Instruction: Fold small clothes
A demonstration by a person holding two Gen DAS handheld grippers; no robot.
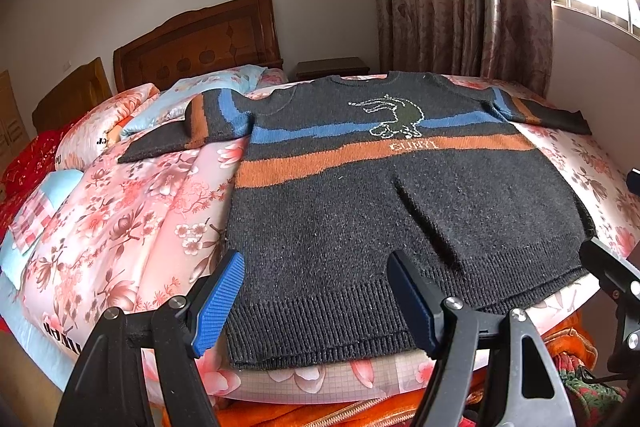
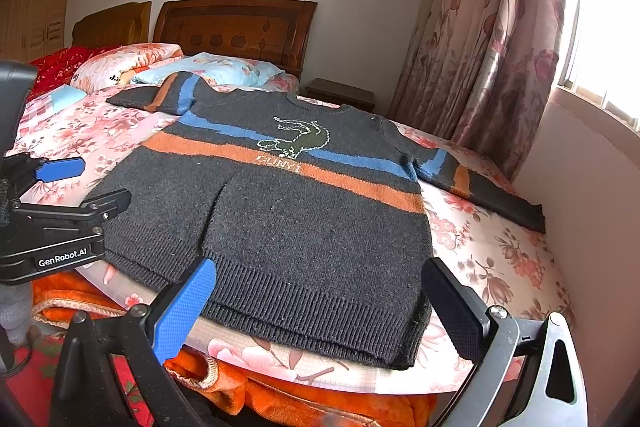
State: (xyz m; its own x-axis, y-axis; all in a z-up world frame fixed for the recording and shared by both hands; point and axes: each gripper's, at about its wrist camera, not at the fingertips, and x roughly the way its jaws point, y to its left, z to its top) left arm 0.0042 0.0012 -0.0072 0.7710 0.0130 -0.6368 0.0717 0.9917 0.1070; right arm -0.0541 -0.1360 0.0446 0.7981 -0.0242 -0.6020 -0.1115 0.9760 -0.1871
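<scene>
A dark grey knit sweater (image 1: pixel 360 211) (image 2: pixel 288 219) with blue and orange stripes and a green animal figure lies face up on the floral bed cover, sleeves spread to both sides, hem toward me. A crease runs down its lower middle. My left gripper (image 1: pixel 316 299) stands open over the hem's left corner, nothing between its blue pads. My right gripper (image 2: pixel 320 311) stands open over the hem's right part, also holding nothing. In the right wrist view the left gripper (image 2: pixel 76 183) shows at the left edge; in the left wrist view part of the right gripper (image 1: pixel 616 279) shows at the right.
The floral bed cover (image 1: pixel 132 227) spreads to the left, with pillows (image 1: pixel 208 99) and a wooden headboard (image 1: pixel 200 43) at the back. A nightstand (image 2: pixel 340 93) and curtains (image 2: pixel 492 39) stand at the back right. An orange blanket (image 2: pixel 280 399) lies below the bed's near edge.
</scene>
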